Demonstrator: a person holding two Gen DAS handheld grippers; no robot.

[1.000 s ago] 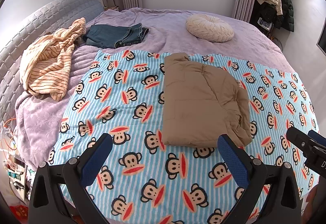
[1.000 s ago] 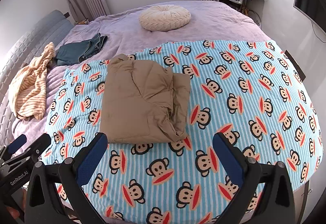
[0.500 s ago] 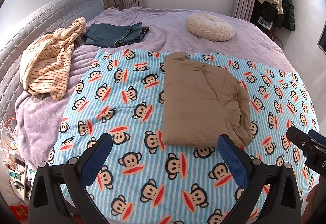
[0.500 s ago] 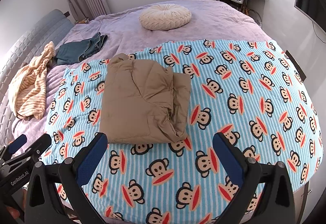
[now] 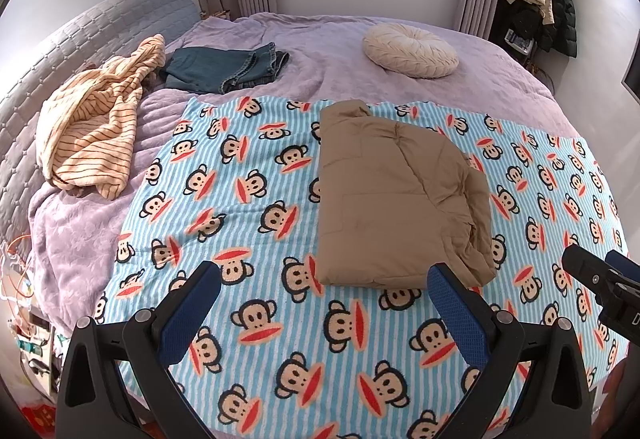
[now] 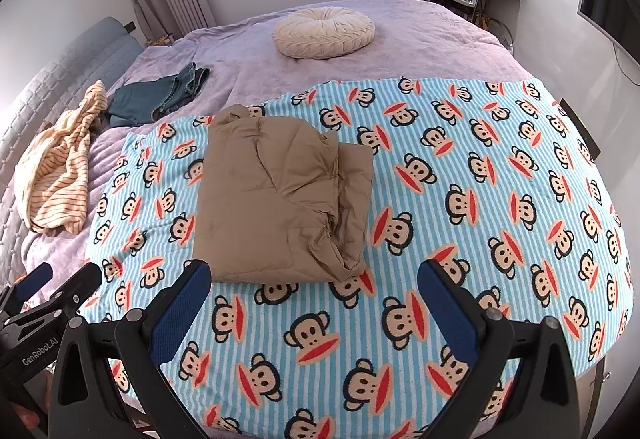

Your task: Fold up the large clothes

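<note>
Left hand-held gripper (image 5: 324, 309) and right hand-held gripper (image 6: 314, 303) both gape wide.

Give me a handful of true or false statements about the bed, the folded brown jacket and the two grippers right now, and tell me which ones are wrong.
1. The brown jacket lies folded on the monkey-print blanket. True.
2. The left gripper is shut on the jacket's hem. False: its jaws stand wide apart, short of the jacket, holding nothing.
3. The right gripper is open and empty. True.
4. The round cream cushion sits on top of the jacket. False: it rests farther back on the purple bedspread, apart from the jacket.
5. The folded jeans lie beside the striped garment near the headboard. True.
</note>
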